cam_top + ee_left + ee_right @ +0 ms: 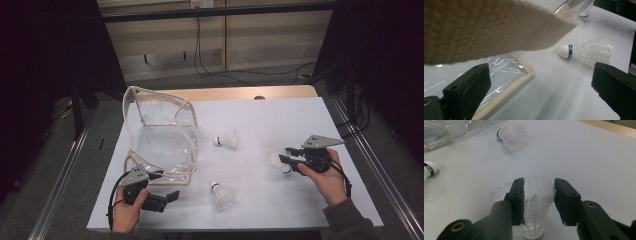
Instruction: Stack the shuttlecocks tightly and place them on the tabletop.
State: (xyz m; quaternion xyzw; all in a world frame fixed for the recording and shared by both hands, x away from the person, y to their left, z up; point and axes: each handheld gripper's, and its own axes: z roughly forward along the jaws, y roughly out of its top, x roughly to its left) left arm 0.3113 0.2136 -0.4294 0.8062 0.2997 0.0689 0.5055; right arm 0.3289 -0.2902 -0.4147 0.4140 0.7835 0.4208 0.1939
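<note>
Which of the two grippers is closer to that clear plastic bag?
Left. The left gripper sits right at the clear bag's near corner, jaws open. The right gripper is far across the table, around a shuttlecock.

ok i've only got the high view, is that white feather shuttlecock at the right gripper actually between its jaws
observer: Yes. The right gripper view shows the white feather shuttlecock between the black jaws of the right gripper, its feathers reaching both pads. I cannot tell whether they press it.
operator: and is the left gripper gripping the clear plastic bag
observer: No. In the left gripper view its jaws stand wide apart with nothing between them, and the bag's beige woven strap hangs above them.
</note>
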